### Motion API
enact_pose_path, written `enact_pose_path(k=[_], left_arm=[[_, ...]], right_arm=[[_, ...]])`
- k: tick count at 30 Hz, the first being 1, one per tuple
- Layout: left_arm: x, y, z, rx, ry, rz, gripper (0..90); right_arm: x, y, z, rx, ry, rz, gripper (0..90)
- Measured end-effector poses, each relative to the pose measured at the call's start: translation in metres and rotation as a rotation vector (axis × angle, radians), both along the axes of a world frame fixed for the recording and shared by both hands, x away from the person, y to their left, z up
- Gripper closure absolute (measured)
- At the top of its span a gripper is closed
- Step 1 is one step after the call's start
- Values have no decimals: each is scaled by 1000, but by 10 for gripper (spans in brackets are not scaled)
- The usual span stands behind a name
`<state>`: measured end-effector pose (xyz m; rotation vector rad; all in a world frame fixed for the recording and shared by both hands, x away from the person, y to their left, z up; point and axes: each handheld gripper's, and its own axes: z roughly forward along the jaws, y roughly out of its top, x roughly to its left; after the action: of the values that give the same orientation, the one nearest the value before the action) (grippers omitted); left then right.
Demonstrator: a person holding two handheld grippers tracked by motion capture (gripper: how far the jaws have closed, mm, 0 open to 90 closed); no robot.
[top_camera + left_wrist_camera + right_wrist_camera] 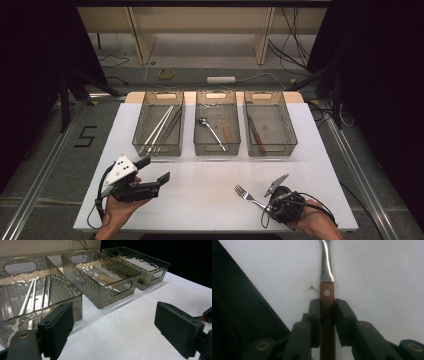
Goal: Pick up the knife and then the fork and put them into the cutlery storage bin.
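A fork (244,192) with a wooden handle lies on the white table (200,210) near the front right, tines pointing toward the back left. My right gripper (266,204) is shut on its handle. In the right gripper view both pads press the brown handle (327,293) from either side, and the steel neck (326,267) runs on ahead over the table. My left gripper (156,170) is held at the front left, tilted, with its jaws wide apart and nothing between them (113,327).
Three smoky clear bins stand in a row at the back. The left bin (137,135) holds chopsticks (159,127). A spoon (212,131) lies in the middle bin (216,151), and the right bin (292,135) holds a wooden-handled knife (255,134). Cables lie on the floor beyond.
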<state>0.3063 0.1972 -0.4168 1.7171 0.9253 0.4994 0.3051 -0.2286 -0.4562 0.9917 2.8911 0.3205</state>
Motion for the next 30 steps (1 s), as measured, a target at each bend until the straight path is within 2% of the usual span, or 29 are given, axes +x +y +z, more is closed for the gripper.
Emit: enact_pose_path(k=[5, 15, 24, 30], left_arm=[[0, 0, 0, 0, 0, 1, 154], [0, 0, 0, 0, 0, 0, 154], [0, 0, 0, -1, 1, 1, 154], [1, 0, 0, -1, 1, 2, 154]], right_arm=[[0, 1, 0, -6, -11, 18, 770], [1, -2, 4, 6, -21, 10, 773], [1, -4, 10, 44, -38, 4, 774], [6, -8, 18, 95, -67, -15, 774]])
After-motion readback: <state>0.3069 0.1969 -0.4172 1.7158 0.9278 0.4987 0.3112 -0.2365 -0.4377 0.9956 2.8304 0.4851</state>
